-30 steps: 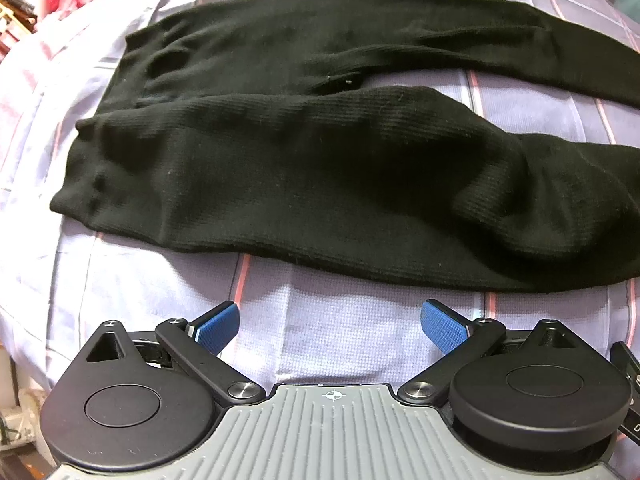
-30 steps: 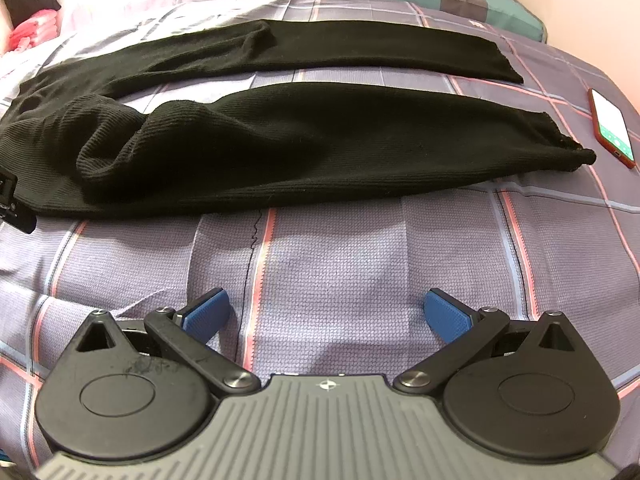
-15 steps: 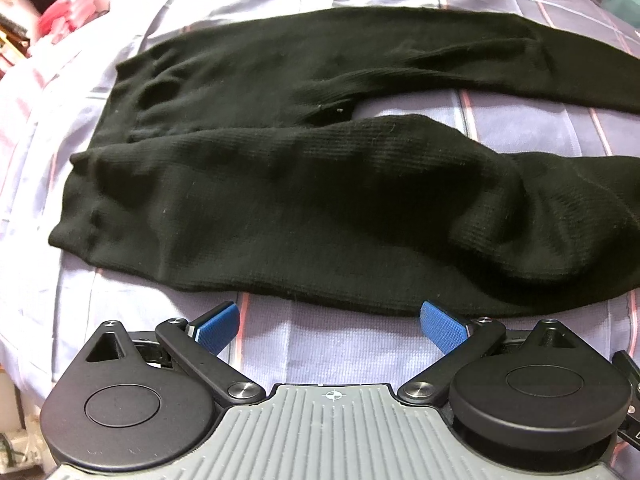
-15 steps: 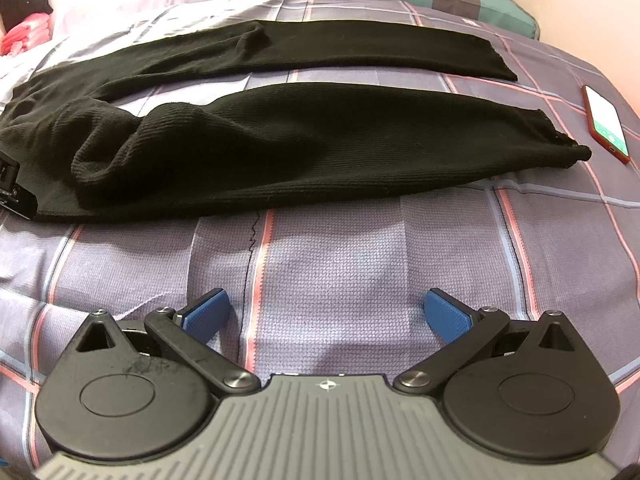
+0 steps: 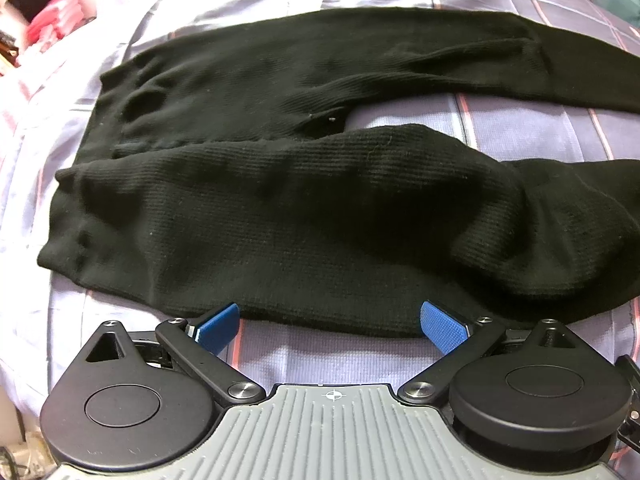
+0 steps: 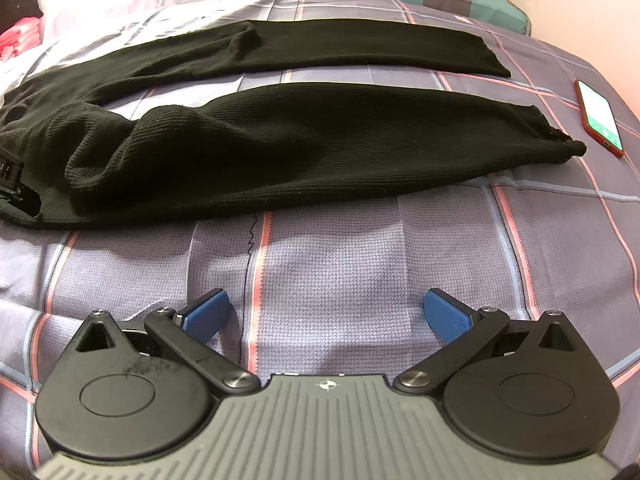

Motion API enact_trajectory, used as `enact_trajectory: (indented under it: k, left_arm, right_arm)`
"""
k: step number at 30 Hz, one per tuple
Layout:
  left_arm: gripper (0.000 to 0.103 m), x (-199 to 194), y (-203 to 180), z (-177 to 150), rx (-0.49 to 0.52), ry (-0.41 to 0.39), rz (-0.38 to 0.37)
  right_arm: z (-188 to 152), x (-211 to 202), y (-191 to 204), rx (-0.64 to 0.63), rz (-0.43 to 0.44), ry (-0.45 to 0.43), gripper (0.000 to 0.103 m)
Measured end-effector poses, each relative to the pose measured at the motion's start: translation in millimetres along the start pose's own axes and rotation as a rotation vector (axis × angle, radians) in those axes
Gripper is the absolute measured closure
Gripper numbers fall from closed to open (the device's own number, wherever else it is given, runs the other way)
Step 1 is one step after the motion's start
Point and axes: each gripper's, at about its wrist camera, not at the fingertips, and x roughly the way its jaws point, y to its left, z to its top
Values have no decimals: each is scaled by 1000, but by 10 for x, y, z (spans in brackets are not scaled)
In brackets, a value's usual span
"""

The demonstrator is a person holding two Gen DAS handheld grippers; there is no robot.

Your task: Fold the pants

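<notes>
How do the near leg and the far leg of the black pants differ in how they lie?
The near leg is bunched and puffed near the thigh; the far leg lies flatter. The near leg's cuff sits close to the phone; the far leg's cuff ends farther from it. Both are black ribbed knit, stretched out on the plaid bedsheet.

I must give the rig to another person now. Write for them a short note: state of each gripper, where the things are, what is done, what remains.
Left gripper: open, holding nothing, its fingertips at the near edge of the black pants, close to the waist end.
Right gripper: open, holding nothing, over bare bedsheet, short of the near leg.
The pants lie flat on the bed, both legs spread apart; the far leg lies separate. A phone lies beyond the near leg's cuff.
Done: no fold yet.
Left: grasp the near edge and fold one leg onto the other, then fold lengthwise.
</notes>
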Motion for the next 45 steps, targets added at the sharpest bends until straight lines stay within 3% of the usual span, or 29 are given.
enact_trajectory:
  k: [14,25,45]
  left_arm:
    - [0,114,-22,66,7,19,16]
    - [0,221,2,85,2,31,-12]
    - [0,307,51,121,-8,49,-40]
  right_arm:
    - [-1,1,0,3,7,-4,0]
    - [-12,-7,-28,1,10,-37,0]
    - [7,-2,-30,-1,27,-20,0]
